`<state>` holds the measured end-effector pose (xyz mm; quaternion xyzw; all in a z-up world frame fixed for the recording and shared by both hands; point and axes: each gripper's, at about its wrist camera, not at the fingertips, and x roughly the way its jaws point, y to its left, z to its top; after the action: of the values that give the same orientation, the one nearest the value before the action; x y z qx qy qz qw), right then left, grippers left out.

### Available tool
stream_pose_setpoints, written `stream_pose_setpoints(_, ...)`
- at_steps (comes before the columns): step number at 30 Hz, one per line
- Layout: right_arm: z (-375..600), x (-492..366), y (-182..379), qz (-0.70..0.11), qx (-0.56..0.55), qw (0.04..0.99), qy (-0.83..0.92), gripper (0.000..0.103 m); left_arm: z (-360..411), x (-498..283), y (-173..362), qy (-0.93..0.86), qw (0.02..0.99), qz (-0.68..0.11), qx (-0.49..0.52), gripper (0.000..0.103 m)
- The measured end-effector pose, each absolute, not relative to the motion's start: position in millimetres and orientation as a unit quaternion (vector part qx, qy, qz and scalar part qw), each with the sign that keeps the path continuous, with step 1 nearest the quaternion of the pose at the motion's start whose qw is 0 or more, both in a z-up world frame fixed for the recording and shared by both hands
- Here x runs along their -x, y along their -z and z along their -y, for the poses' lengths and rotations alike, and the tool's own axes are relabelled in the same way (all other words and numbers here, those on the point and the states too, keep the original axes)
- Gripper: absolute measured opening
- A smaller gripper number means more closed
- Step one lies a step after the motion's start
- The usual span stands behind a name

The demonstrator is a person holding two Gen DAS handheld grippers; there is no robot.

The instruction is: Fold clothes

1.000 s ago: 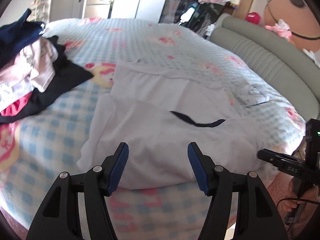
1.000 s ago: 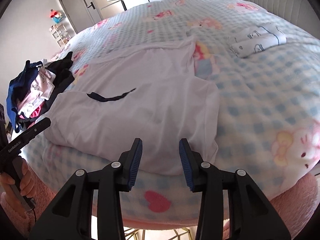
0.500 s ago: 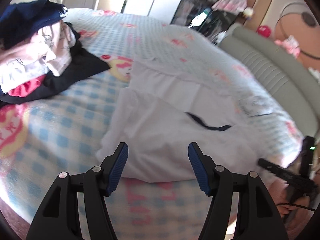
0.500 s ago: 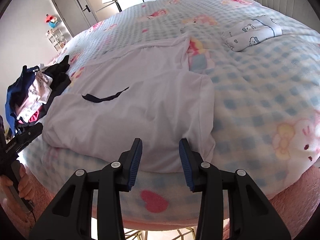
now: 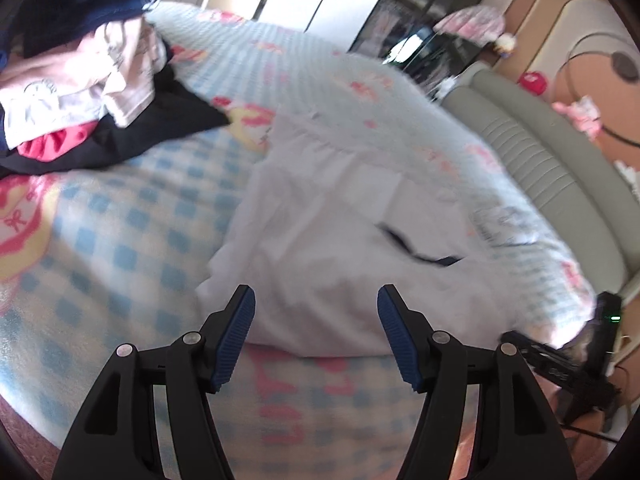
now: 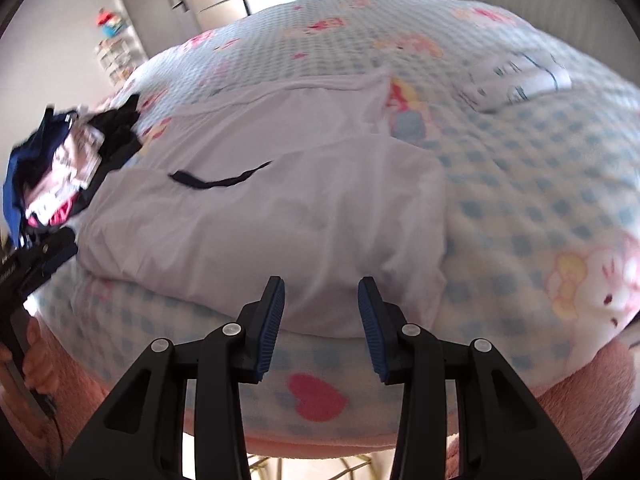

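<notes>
The left gripper (image 5: 316, 312) is held with its jaws spread wide and empty, and the right gripper (image 6: 321, 306) is likewise parted and empty, both just short of the near hem of the white garment (image 6: 256, 216). The garment is spread flat on the checked blanket (image 6: 540, 200), at twelve o'clock from both grippers. A pile of clothes (image 5: 80, 80) is seen at ten o'clock in the left wrist view, and a small folded item (image 6: 516, 76) at one o'clock in the right.

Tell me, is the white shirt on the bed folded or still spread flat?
Partly folded. The white shirt has its near part doubled over, with a thick layered edge toward the grippers, while the far part lies single and flat on the bed.
</notes>
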<state>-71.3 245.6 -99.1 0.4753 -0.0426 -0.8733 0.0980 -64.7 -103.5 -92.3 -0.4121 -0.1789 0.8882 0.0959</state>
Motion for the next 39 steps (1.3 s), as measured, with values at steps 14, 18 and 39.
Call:
stream_pose_setpoints(14,-283.1,68.1,107.1,0.117,-0.484,0.076,0.864,0.039,132.6,56.5,116.2,-0.881,0.001,0.183,0.435,0.066)
stream_pose_setpoints(18,-284.7,66.5,105.7,0.111,-0.483,0.069,0.866,0.037,131.3,52.1,107.4,-0.893,-0.01,0.173,0.415,0.066)
stream_pose_setpoints(39,-310.4,62.1,110.0,0.164,-0.487,0.079,0.854,0.045,139.0,61.5,127.3,-0.847,0.102,0.29,0.434,0.066)
